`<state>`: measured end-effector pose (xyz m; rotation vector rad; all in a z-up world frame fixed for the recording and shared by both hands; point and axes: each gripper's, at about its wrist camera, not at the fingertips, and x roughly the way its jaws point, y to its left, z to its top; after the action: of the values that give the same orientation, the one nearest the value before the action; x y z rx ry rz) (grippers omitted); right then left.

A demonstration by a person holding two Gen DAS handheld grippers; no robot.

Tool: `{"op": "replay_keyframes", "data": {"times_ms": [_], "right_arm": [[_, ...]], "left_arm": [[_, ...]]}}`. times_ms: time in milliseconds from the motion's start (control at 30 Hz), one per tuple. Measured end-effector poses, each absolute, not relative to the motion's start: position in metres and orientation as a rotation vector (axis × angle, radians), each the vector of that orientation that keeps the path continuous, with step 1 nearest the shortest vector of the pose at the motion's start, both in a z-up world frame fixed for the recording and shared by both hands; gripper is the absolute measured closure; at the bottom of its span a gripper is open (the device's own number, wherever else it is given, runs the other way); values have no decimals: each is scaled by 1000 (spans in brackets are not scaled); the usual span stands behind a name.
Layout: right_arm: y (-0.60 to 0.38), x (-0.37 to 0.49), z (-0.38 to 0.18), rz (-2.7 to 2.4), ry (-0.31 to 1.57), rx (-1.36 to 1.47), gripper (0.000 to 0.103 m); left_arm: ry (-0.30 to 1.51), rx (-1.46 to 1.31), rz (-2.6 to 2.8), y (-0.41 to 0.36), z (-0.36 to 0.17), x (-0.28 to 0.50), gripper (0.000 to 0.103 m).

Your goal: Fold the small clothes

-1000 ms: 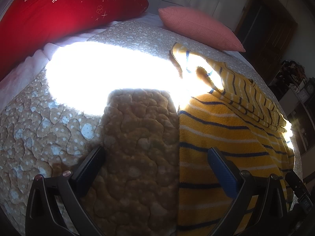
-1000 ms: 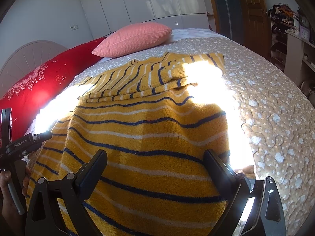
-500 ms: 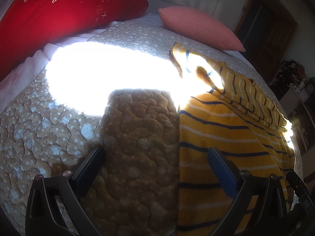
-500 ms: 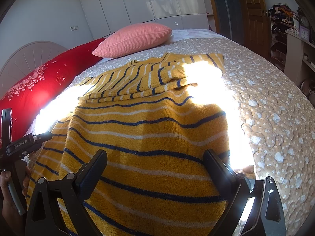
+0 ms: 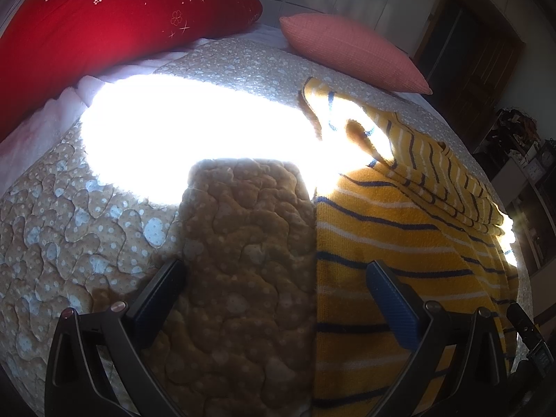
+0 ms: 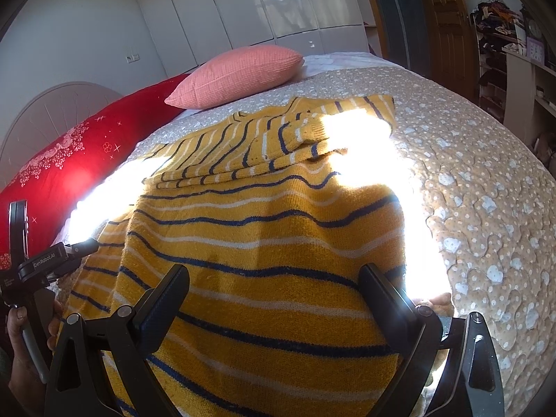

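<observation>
A yellow sweater with navy and white stripes (image 6: pixel 264 239) lies flat on the bed, its sleeves folded across the far part. It also shows in the left wrist view (image 5: pixel 399 229), on the right side. My right gripper (image 6: pixel 274 278) is open and empty, its jaws spread wide over the sweater's near hem. My left gripper (image 5: pixel 274 274) is open and empty, straddling the sweater's left edge, one finger over the quilt and one over the knit. The left gripper's body shows in the right wrist view (image 6: pixel 41 260), held by a hand.
The bed has a beige quilt with pale blue dots (image 5: pixel 87 236), crossed by a bright sun patch (image 5: pixel 194 128). A red pillow (image 5: pixel 97 24) and a pink cushion (image 6: pixel 239 73) lie at the head. Shelves (image 6: pixel 521 69) stand at right.
</observation>
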<state>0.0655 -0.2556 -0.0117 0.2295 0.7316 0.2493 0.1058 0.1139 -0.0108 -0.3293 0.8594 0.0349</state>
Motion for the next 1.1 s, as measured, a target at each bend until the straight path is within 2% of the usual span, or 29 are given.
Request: {"op": "replay_keyframes", "data": {"times_ms": [1100], "right_arm": [[-263,62,-12,278,712,284,4]], "left_arm": [[845,-340,34,116,-11,99,0]]}}
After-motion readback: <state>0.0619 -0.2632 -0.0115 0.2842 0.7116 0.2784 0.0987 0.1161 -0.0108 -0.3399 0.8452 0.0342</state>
